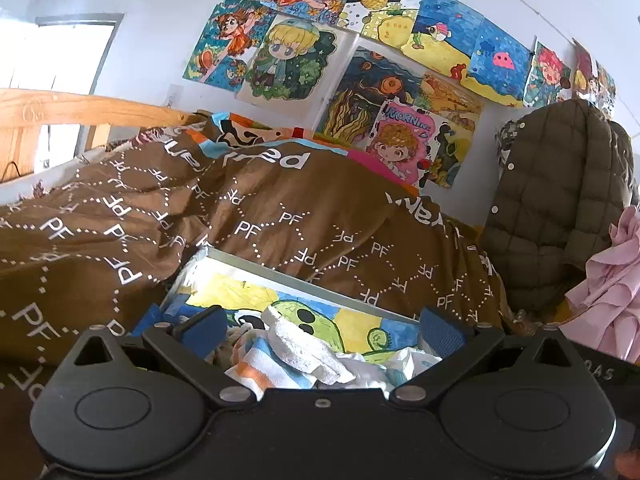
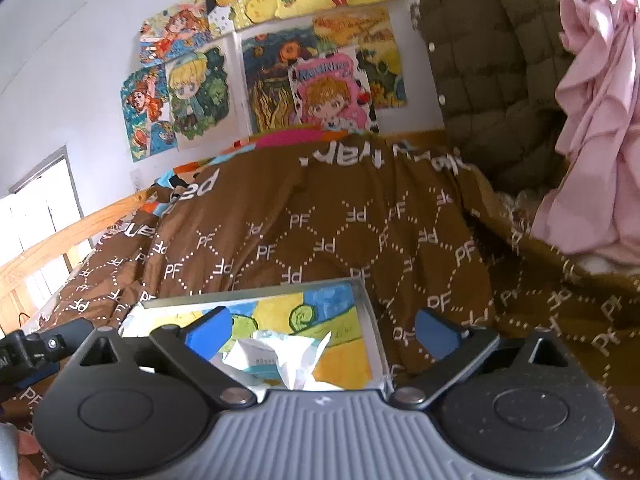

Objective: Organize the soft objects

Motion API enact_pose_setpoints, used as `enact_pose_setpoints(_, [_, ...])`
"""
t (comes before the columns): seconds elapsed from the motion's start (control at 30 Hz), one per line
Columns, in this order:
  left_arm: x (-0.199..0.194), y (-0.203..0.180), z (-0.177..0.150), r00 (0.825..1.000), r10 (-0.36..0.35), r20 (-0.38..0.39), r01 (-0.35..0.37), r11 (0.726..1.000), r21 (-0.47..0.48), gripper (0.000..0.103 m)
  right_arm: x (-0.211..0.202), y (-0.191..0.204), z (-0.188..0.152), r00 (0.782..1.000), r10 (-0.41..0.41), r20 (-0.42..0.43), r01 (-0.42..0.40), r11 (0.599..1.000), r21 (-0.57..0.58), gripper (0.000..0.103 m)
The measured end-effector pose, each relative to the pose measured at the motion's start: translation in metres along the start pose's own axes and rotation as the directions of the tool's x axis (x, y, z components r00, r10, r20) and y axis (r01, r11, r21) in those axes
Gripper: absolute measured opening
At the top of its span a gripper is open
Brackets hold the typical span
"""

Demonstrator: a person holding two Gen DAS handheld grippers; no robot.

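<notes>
A shallow box with a painted yellow, blue and green cartoon bottom and a pale rim (image 1: 320,280) lies on the bed, and I take it as my landmark. Inside it is a heap of soft cloths (image 1: 304,356): a fluffy white towel piece, a cloth striped in orange, blue and white, and crumpled white fabric. All around the box spreads a brown quilt with white dotted diamonds and "PF" letters (image 1: 280,208), rumpled, its folds rising just behind the rim. Behind the box, on the white wall, hang bright hand-coloured drawings (image 1: 292,60). To the right of the box hangs a quilted olive padded jacket (image 1: 560,200), and beside it a ruffled pink garment (image 2: 592,120).

The left gripper (image 1: 320,330) and the right gripper (image 2: 320,330) both hover above the cloths in the box, their blue-padded fingers spread wide, pinching nothing.
</notes>
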State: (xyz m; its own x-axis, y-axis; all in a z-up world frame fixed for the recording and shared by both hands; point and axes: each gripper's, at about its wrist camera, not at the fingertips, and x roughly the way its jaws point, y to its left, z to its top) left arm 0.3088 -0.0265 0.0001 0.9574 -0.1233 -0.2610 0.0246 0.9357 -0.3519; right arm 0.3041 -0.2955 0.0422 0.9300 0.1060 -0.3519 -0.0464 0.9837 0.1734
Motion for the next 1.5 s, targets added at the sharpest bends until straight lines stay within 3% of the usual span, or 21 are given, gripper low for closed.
enact_pose_setpoints(0.33, [-0.021,-0.01,-0.001,0.998,0.061,0.011,-0.061,0.997,0.055,0.102,-0.031,0.019,0.007,0.997,-0.007,0.072,0.015,0.994,-0.104,0.103])
enact_pose_setpoints(0.67, [-0.039,-0.014,0.0,0.992,0.123,0.028,-0.125,0.988,0.094,0.102,-0.049,0.022,0.006,0.996,0.001,0.089,0.008,0.994,-0.105,0.103])
enact_pose_setpoints(0.87, [-0.057,-0.02,0.002,0.984,0.152,0.09,-0.164,0.977,0.137,0.102,-0.06,0.022,0.004,0.995,-0.012,0.1,0.022,0.994,-0.104,0.103])
enact_pose_setpoints(1.2, [-0.081,-0.028,0.004,0.98,0.167,0.109,-0.183,0.969,0.166,0.102,-0.08,0.019,-0.001,0.992,-0.029,0.124,0.041,0.995,-0.095,0.103])
enact_pose_setpoints(1.5, [-0.102,-0.029,0.002,0.979,0.182,0.094,-0.194,0.97,0.148,0.102,-0.1,0.013,-0.017,0.994,-0.048,0.095,0.055,0.996,-0.073,0.103])
